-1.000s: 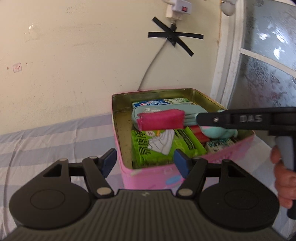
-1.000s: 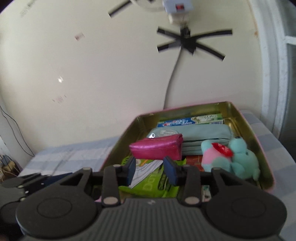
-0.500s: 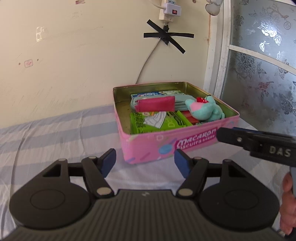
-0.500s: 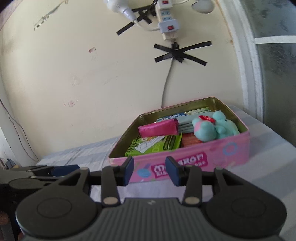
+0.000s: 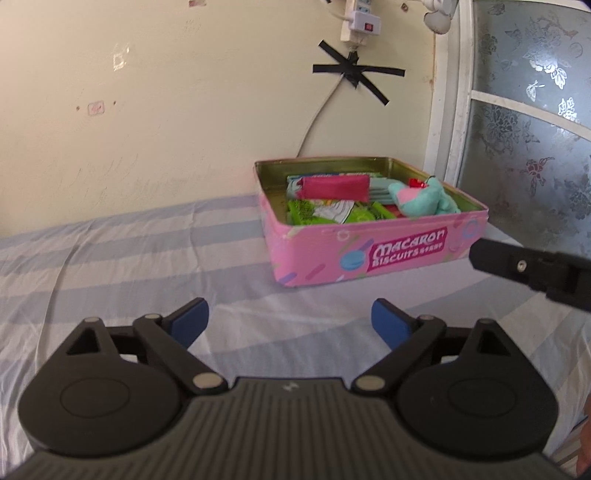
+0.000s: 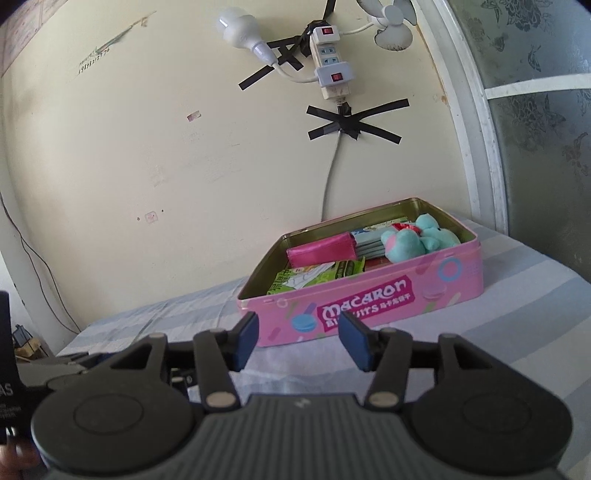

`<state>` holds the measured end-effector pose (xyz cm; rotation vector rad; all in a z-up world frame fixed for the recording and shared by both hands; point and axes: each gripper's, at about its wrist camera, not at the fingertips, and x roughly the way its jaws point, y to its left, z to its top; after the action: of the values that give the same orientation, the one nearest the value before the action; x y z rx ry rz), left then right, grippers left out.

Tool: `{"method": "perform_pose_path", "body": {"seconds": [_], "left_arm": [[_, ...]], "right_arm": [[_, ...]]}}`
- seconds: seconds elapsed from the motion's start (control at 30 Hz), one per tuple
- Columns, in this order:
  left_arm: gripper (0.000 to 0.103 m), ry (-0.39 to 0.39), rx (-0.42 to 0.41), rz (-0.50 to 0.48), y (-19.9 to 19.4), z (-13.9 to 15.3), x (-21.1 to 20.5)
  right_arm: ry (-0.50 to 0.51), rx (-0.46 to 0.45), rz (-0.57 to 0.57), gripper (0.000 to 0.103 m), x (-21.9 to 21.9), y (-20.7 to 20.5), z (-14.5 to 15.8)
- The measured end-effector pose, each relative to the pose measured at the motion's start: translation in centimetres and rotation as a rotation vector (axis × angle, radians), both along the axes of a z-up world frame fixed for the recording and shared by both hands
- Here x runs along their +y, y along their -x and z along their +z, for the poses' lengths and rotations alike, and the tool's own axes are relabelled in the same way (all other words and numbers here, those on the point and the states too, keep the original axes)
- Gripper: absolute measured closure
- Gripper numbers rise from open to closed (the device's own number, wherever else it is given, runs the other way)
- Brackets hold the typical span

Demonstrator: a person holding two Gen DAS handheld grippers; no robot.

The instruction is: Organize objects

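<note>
A pink "Macaron Biscuits" tin (image 5: 373, 254) (image 6: 369, 306) stands open on the striped bed. Inside lie a magenta pouch (image 5: 334, 186) (image 6: 321, 251), a teal and pink plush toy (image 5: 424, 201) (image 6: 417, 242), green packets (image 5: 325, 214) (image 6: 314, 275) and a grey-blue case (image 6: 369, 247). My left gripper (image 5: 290, 325) is open and empty, well short of the tin. My right gripper (image 6: 297, 345) is open and empty, just short of the tin's front wall. The right gripper's body (image 5: 532, 269) shows at the right of the left wrist view.
The striped sheet (image 5: 147, 258) covers the bed. The wall behind holds a taped cable (image 5: 351, 72) and a power strip (image 6: 332, 66) with a bulb (image 6: 240, 27). A frosted glass door (image 5: 528, 129) stands to the right of the tin.
Both grippers have pulled back from over the tin. The magenta pouch, close in front of the right gripper a second ago, now lies in the tin.
</note>
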<state>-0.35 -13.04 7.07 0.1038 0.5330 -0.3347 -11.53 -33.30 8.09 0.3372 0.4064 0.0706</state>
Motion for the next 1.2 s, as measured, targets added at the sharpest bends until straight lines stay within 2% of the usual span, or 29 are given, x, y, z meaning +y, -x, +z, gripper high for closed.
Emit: {"method": "perform_pose_path", "body": {"seconds": [0.13,0.23,0.5,0.87,1.03,1.2], "left_arm": [[0.005,-0.011,0.014,0.014,-0.3,-0.6,0.2],[0.000,-0.015,0.026,0.029,-0.6,-1.0,0.3],[0.000,-0.021,0.058,0.038,-0.6,-1.9,0.6],[0.000,-0.070,0.039,0.047,-1.1,-2.4,0.1],[0.000,-0.068,0.025,0.059,-1.2,-2.5,0.1],[0.000,-0.063,0.050,0.062,-1.7,-2.9,0.2]], "right_arm": [[-0.013,0.015,0.000,0.053,0.2,-0.3,-0.6],[-0.026,0.027,0.002,0.052,0.4,-0.5,-1.2],[-0.019,0.034,0.010,0.050,0.9,-1.0,-1.7],[-0.056,0.067,0.007,0.050,0.8,-2.1,-2.7],[-0.070,0.076,0.003,0.048,0.5,-2.5,-3.2],[-0.072,0.083,0.004,0.048,0.4,-2.9,-3.5]]}}
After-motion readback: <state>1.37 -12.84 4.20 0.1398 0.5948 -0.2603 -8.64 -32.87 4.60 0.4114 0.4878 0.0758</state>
